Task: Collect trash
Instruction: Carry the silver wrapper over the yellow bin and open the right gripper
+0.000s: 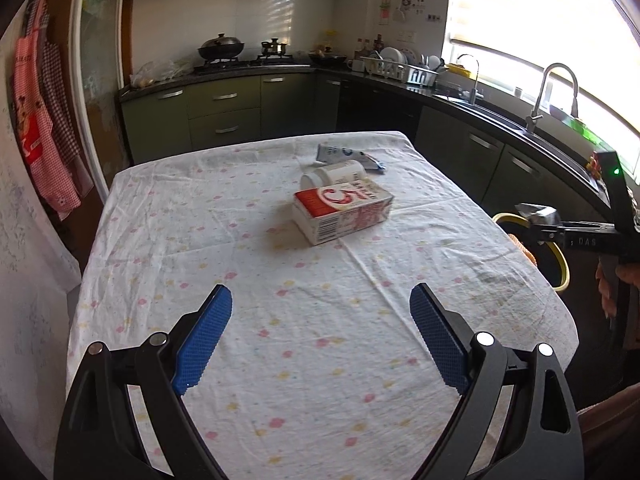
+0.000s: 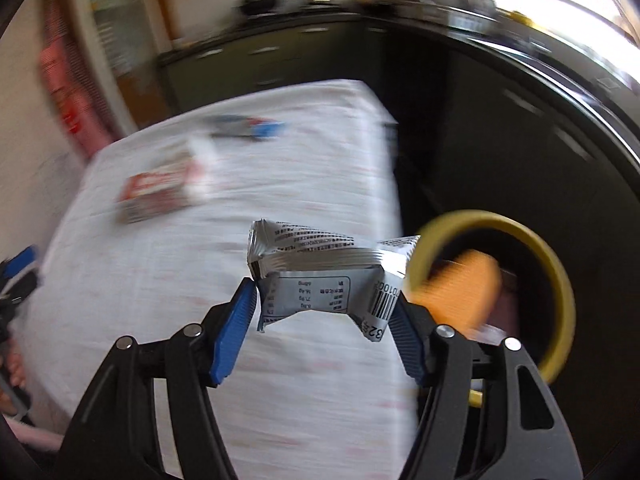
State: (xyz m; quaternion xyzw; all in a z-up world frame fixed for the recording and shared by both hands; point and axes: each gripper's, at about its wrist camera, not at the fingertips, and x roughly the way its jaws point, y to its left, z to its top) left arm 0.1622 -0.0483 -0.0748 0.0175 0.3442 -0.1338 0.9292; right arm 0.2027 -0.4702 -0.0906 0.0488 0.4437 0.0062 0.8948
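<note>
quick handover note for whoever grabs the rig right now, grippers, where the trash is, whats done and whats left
Right gripper: shut on a silver snack wrapper, near the table's right edge, by the yellow-rimmed bin.
Left gripper: open, empty, over the near part of the tablecloth.
On the table: red-and-white carton lying on its side, white bottle lying behind it, blue-and-white tube behind that.
Done: bin already holds something orange.
Left: drop the wrapper, then bin those three.

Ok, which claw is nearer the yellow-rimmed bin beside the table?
Right. The right claw, pinching a silver foil wrapper, is beside the yellow-rimmed bin. The left claw hangs open over the white floral tablecloth, farther off.
</note>
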